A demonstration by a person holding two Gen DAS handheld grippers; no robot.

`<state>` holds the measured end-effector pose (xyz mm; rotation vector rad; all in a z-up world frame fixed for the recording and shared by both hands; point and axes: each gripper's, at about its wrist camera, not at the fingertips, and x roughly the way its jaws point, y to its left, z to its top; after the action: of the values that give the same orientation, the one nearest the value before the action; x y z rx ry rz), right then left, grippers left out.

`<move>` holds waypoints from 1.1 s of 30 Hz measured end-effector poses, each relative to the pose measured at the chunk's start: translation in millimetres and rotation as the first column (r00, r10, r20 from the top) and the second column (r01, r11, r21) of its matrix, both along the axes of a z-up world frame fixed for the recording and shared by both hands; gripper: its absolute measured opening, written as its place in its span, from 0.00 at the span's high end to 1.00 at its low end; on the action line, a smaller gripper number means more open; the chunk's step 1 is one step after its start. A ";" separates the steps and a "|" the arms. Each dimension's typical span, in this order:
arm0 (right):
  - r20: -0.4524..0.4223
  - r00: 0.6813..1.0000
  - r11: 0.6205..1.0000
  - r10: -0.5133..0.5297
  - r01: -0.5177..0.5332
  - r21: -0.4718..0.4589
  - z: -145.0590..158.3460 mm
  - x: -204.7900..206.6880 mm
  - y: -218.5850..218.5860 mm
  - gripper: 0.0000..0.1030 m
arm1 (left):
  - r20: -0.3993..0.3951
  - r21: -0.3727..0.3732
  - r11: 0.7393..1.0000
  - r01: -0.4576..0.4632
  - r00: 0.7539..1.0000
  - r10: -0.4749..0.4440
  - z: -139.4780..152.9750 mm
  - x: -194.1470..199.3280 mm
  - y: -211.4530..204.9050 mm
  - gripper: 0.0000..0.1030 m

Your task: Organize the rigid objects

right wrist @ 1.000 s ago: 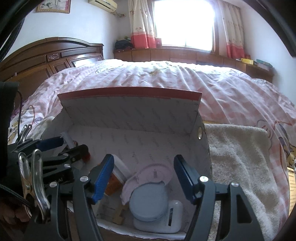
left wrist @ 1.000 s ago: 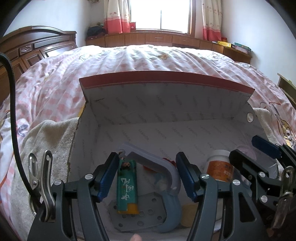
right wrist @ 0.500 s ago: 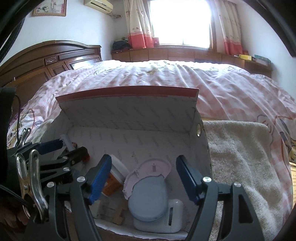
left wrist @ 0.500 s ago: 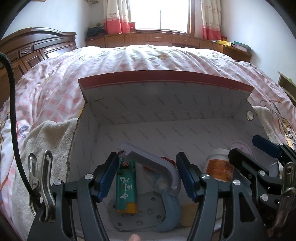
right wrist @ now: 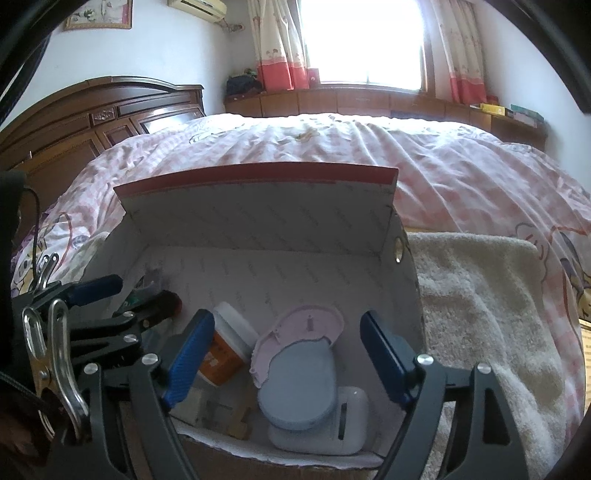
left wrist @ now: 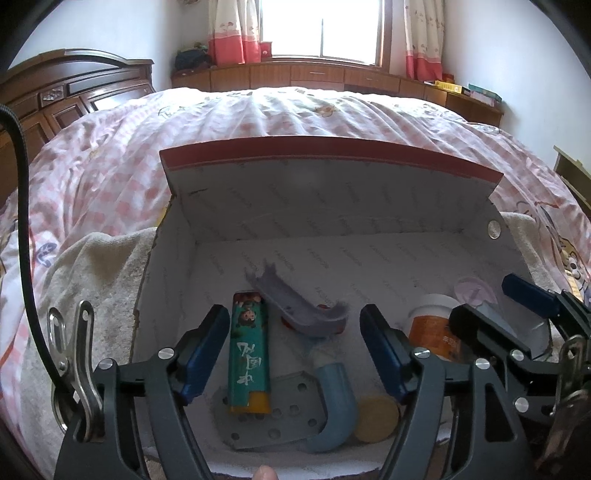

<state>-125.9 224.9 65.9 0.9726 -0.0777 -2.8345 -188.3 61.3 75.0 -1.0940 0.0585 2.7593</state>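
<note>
An open white cardboard box [left wrist: 332,206] with a red-edged lid stands on the bed, also in the right wrist view [right wrist: 258,218]. Inside lie a green lighter [left wrist: 248,350], a grey curved plastic piece [left wrist: 295,306], a blue curved piece [left wrist: 334,410], a perforated grey plate [left wrist: 291,413], a yellow disc [left wrist: 376,417] and an orange jar [left wrist: 430,332]. The right wrist view shows the jar [right wrist: 225,347], a pink lid [right wrist: 306,332], a blue-grey oval case [right wrist: 299,384] and a white device [right wrist: 343,421]. My left gripper [left wrist: 295,350] is open over the box's left half. My right gripper [right wrist: 286,354] is open over its right half.
The box rests on a beige towel [right wrist: 491,314] spread over a pink checked quilt [left wrist: 295,114]. A dark wooden headboard [right wrist: 92,122] stands at the left. A window with curtains [left wrist: 321,29] and low cabinets line the far wall.
Both grippers have drawn back and up a little from the box. The grey curved piece now lies free and lower in the box. Both stay open.
</note>
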 end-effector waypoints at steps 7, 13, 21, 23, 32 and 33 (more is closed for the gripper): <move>-0.010 1.000 1.000 0.002 -0.002 -0.006 3.2 6.7 -2.1 0.17 | 0.001 0.010 1.000 -0.001 1.000 0.001 5.6 4.8 -2.8 0.27; -0.039 0.999 1.000 0.004 -0.004 -0.009 11.0 15.7 -3.5 0.14 | -0.012 0.017 1.000 -0.001 1.000 0.001 13.4 11.4 -5.7 0.27; -0.063 0.998 1.000 0.004 -0.006 -0.022 21.3 26.4 -4.1 0.13 | -0.036 0.026 1.000 0.000 0.999 0.001 24.2 22.8 -9.5 0.27; -0.066 0.998 1.000 0.005 -0.007 -0.024 23.3 29.6 -3.8 0.13 | -0.041 0.024 1.000 0.002 0.999 -0.001 27.1 27.2 -10.0 0.27; -0.062 0.998 0.999 0.005 -0.008 -0.040 25.7 45.0 -4.2 0.13 | -0.057 0.021 1.000 0.008 0.998 -0.007 36.2 44.3 -13.1 0.27; -0.064 0.998 0.999 0.006 -0.008 -0.041 26.5 47.1 -4.4 0.13 | -0.060 0.023 1.000 0.009 0.998 -0.008 37.6 47.4 -13.5 0.27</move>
<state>-78.8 220.5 92.3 0.8721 -0.1245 -2.8428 -140.9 47.7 112.7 -1.0031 0.0387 2.7781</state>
